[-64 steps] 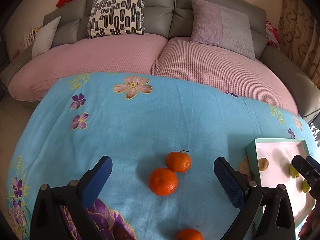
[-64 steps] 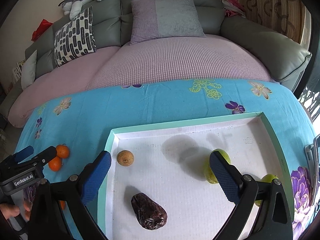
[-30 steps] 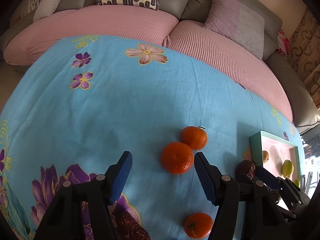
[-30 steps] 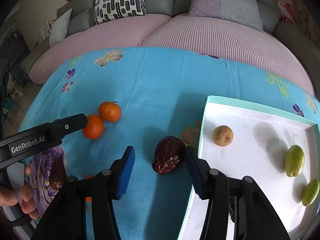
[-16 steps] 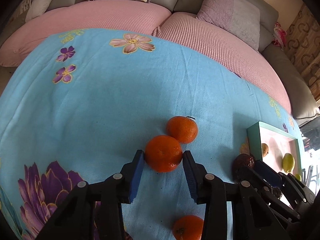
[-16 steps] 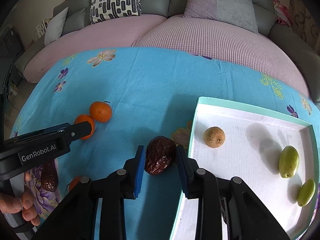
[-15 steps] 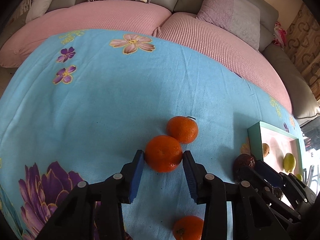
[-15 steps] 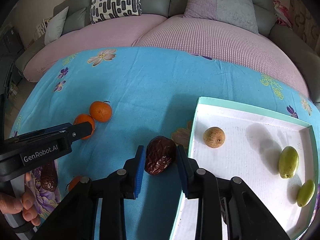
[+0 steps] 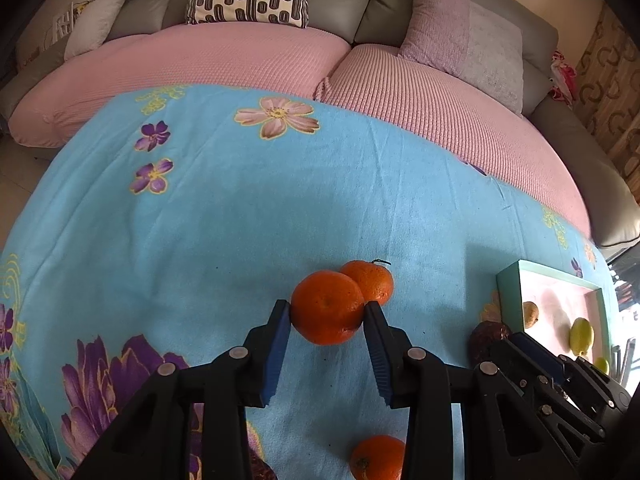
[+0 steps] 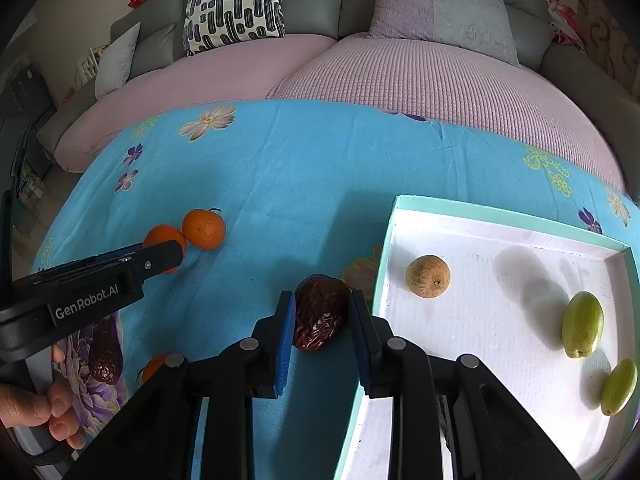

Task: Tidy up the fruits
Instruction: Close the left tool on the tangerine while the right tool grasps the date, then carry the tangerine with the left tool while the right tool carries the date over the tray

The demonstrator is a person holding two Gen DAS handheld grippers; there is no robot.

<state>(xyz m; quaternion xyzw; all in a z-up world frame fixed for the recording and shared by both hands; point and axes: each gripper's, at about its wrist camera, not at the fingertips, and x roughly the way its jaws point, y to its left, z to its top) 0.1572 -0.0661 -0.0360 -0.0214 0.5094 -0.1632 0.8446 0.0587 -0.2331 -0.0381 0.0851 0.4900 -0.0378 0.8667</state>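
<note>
Left wrist view: we see the left hand-held gripper (image 9: pixel 326 316) has just closed, pads now pressing a round, glossy orange (image 9: pixel 327 307) at 6 o'clock, touching a second orange (image 9: pixel 374 280) behind it. Right hand-held gripper (image 10: pixel 322 312) has clamped a dark wrinkled date (image 10: pixel 320 310) that a second ago sat loose between its jaws, just at 9 o'clock of the tray (image 10: pixel 500 211). We judge both fruits secured, ready to lift off the blue tabletop cloth (image 10: pixel 304 168).

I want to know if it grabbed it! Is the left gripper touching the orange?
Touching. The left wrist view shows the left gripper with both blue pads pressed against the orange.
</note>
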